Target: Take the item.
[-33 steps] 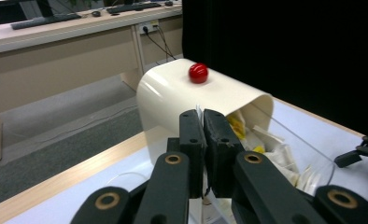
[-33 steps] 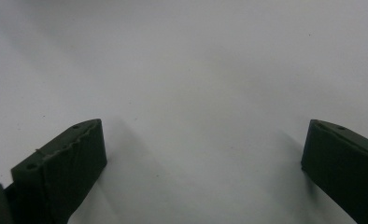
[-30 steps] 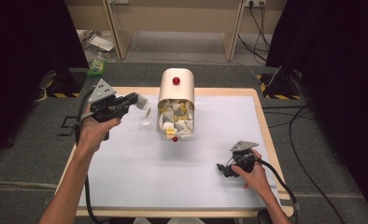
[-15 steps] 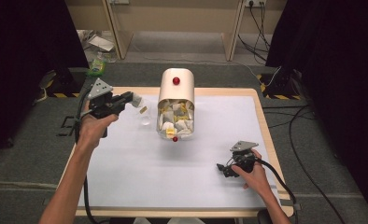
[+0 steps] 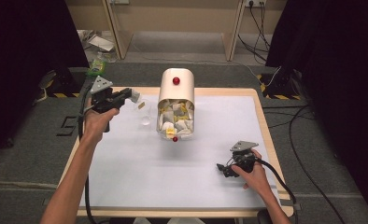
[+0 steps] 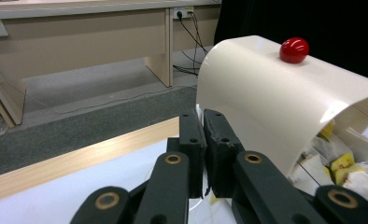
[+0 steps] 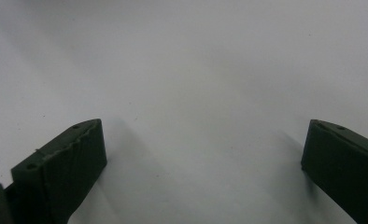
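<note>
Small white sachet [image 5: 134, 96] held clear of the table, upper left of centre in the high view. Just below it a clear glass [image 5: 145, 113], upright. Right of both, cream box [image 5: 175, 88], open, full of sachets.

Right gripper [image 7: 203, 154] fingers [image 7: 65, 161] spread over white mat [image 7: 196, 70].

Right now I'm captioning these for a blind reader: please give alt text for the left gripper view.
The left claw has its two black jaws pressed together, a thin white scrap pinched between them, beside a cream bread-bin-style box with a red knob. Yellow-and-white packets fill its open front.
</note>
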The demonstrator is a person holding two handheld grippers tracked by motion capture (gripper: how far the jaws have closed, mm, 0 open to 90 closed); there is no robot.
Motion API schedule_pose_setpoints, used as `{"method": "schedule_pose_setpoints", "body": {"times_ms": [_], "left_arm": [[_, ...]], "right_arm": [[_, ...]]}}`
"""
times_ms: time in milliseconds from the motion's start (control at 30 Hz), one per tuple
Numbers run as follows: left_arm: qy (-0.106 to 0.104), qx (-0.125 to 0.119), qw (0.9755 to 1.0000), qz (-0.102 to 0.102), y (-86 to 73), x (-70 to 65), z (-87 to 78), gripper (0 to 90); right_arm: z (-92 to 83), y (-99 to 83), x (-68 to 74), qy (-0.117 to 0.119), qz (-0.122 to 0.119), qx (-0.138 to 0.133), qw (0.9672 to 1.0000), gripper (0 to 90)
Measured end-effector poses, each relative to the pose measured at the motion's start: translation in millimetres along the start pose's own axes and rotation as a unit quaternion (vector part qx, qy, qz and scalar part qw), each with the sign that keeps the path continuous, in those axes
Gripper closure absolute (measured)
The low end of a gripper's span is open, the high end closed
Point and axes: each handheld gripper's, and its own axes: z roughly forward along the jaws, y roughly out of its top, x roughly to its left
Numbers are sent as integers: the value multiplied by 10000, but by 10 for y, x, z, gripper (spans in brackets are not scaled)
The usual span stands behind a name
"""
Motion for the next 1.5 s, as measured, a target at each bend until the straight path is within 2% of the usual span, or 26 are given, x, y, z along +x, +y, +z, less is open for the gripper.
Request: {"method": "schedule_pose_setpoints", "body": {"times_ms": [600,1033,1500], "left_arm": [[388,289,9988,-77,-155,181,378,854],[475,527,9975,50,-260,164,588,851],[460,710,9964,74,-366,154,679,849]], "right_arm": [[-2,0,0,0,-4,9,10000,5],[-2,0,0,-3,-6,8,10000,6],[-2,0,0,-1,-4,9,10000,5]]}}
